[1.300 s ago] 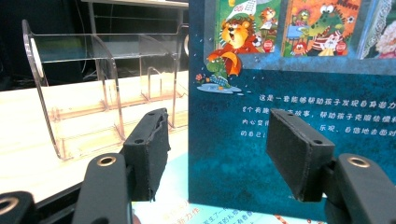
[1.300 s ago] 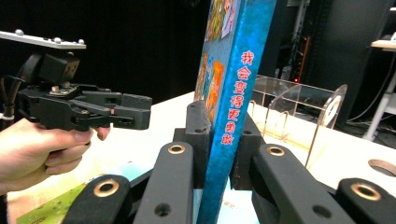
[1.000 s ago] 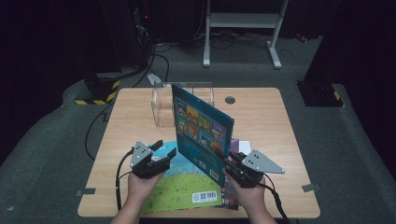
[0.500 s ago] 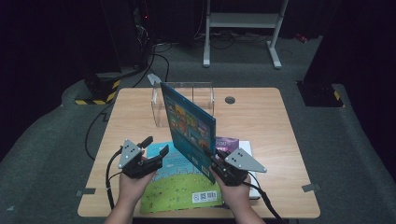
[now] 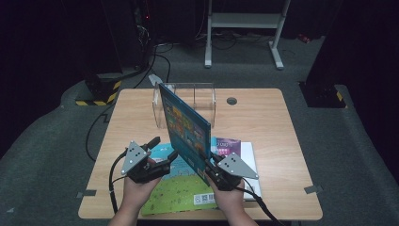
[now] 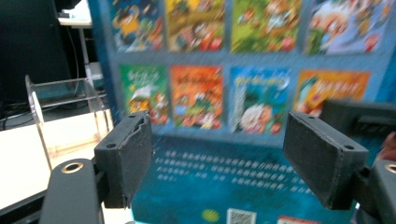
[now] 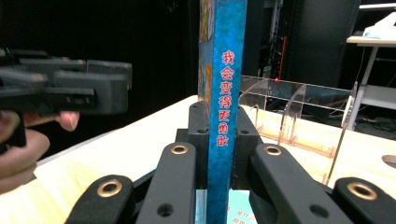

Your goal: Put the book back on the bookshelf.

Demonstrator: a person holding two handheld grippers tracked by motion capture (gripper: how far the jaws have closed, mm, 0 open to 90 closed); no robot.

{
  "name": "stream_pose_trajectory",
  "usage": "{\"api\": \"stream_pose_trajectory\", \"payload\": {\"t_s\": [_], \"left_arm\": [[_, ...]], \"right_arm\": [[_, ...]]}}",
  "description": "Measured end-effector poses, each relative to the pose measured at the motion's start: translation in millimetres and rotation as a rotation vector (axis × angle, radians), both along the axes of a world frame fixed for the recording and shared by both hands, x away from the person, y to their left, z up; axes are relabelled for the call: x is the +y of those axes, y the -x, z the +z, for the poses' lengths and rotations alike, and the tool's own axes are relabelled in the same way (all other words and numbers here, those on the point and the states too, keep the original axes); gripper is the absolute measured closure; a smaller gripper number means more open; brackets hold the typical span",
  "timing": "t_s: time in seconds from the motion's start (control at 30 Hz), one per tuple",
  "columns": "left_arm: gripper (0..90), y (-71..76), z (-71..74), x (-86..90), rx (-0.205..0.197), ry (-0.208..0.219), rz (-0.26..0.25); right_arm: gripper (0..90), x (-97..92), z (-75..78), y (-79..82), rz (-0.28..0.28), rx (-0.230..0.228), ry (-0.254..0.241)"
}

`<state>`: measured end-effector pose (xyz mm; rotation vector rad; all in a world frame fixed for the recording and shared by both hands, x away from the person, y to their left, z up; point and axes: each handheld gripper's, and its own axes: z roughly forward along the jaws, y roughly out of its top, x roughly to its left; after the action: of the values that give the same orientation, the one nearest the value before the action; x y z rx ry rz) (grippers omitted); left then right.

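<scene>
One thin blue picture book (image 5: 186, 128) is held upright, clamped by the right gripper (image 5: 212, 165), as the left gripper (image 5: 162, 149), jaws just opened and empty, is drawn clear beside it.

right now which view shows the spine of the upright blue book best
The right gripper view: the spine faces the camera, red lettering readable, clamped in the right claw. The left gripper view shows the back cover; the high view shows the book slanted.

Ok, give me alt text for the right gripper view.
The right gripper clamps the spine of an upright blue book printed with red characters. Behind stands a clear rack on the wooden table; the left gripper hovers alongside.
</scene>
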<state>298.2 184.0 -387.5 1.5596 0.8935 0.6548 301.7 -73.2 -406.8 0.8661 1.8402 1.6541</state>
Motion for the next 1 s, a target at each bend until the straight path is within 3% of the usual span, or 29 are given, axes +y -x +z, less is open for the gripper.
{"api": "stream_pose_trajectory", "payload": {"t_s": [0.33, 0.53, 1.0], "left_arm": [[18.1, 9.6, 18.9, -8.8, -0.039, 0.03, -0.048], [15.9, 13.6, 28.9, -25.3, -0.065, 0.021, -0.084], [14.3, 9.9, 38.2, -48.3, -0.058, 0.023, -0.099]], "right_arm": [[82.3, 12.7, -2.7, 4.6, -0.011, -0.024, 0.011], [82.1, 18.7, -4.4, 6.4, -0.011, -0.045, 0.02], [81.1, 21.0, -8.5, 8.7, -0.008, -0.064, 0.002]]}}
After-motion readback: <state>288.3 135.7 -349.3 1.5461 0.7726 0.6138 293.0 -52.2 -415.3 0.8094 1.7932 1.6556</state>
